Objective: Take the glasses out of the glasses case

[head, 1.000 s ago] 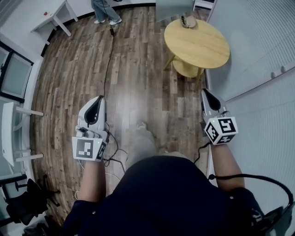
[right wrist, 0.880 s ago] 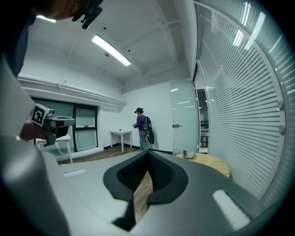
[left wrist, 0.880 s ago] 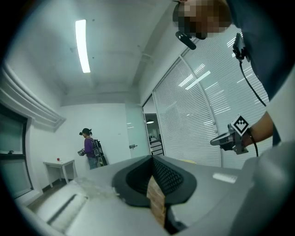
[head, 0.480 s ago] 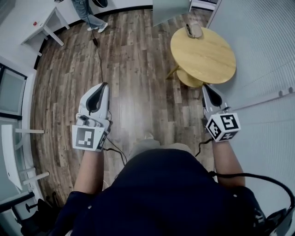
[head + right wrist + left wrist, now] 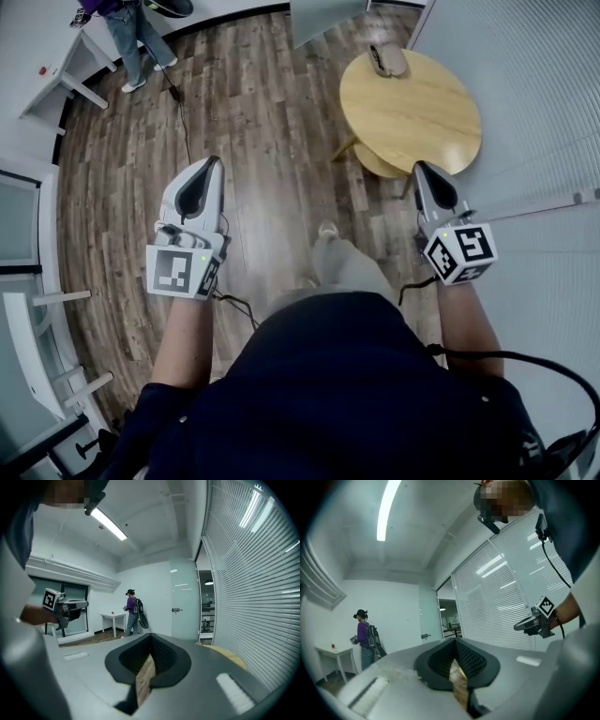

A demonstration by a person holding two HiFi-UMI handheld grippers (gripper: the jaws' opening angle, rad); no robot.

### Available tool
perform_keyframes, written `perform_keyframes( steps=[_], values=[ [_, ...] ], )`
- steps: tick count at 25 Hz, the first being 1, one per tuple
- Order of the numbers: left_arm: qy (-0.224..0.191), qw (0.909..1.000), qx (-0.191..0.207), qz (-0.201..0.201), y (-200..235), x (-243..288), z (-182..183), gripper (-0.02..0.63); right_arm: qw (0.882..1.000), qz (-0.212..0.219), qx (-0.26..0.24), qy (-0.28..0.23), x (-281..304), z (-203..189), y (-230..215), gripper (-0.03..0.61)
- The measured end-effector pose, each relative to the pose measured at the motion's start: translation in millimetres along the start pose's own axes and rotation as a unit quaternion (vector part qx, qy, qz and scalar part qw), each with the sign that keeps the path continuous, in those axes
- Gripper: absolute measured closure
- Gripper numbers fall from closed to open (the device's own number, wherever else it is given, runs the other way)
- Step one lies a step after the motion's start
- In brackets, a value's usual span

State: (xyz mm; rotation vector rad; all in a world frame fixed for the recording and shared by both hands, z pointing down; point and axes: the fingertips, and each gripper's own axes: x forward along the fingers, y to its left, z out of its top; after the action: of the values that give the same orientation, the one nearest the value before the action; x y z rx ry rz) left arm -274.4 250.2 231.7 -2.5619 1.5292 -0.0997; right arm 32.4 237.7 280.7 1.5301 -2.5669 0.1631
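A grey-brown glasses case [image 5: 387, 59] lies closed at the far edge of a round wooden table [image 5: 410, 98], at the head view's upper right. My left gripper [image 5: 212, 163] is held over the wooden floor, well left of the table, with its jaws together and nothing in them. At the table's near right edge my right gripper [image 5: 421, 168] hovers, also shut and empty. Each gripper view shows the other one: the right gripper [image 5: 533, 621] and the left gripper [image 5: 63, 606]. The glasses are not visible.
A wall of white blinds [image 5: 534, 94] runs along the right. A person with a backpack [image 5: 127, 28] stands by a white desk [image 5: 56, 66] at the far left. A black cable [image 5: 178, 103] trails over the floor. White furniture frames [image 5: 37, 347] line the left side.
The view has shifted as I step toward the round table; my foot has come forward. Both grippers ride higher in the view and stay shut. The distant person has moved left.
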Motion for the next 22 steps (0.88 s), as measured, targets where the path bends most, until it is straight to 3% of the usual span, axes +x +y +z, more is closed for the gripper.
perform_keyframes(
  steps=[11, 22],
  values=[
    [0.008, 0.9997, 0.023, 0.0, 70, 165, -5, 0.611, 1.0, 0.02, 0.011, -0.009, 165, 20, -92, 0.569],
    [0.002, 0.9998, 0.018, -0.004, 110, 298, -9, 0.611, 1.0, 0.016, 0.01, 0.008, 278, 36, -179, 0.569]
  ],
)
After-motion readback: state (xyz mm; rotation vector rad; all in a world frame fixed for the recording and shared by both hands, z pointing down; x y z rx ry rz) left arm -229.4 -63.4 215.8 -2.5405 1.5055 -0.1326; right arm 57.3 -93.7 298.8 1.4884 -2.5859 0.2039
